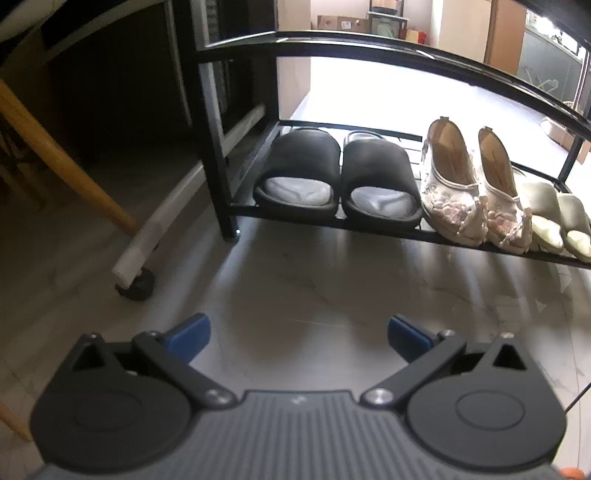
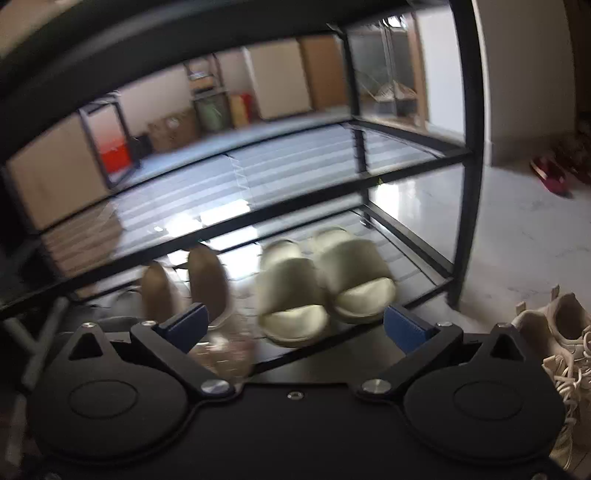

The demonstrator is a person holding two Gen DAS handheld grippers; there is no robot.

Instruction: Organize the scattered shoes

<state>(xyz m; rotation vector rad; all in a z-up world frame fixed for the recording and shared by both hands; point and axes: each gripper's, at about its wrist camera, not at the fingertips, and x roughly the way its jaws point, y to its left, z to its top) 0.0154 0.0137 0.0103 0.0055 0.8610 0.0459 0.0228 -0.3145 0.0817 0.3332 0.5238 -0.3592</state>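
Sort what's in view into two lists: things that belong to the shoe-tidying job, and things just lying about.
Belongs to the job:
- shoe rack
- black slides on its bottom shelf
- embroidered flats beside them
- cream slides at the shelf's end
- beige sneaker on the floor by the rack
- dark red shoe on the floor farther off

Just lying about:
- wooden leg
- cardboard boxes

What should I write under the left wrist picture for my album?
Open left claw faces black slides, beaded flats and pale slippers on the rack.
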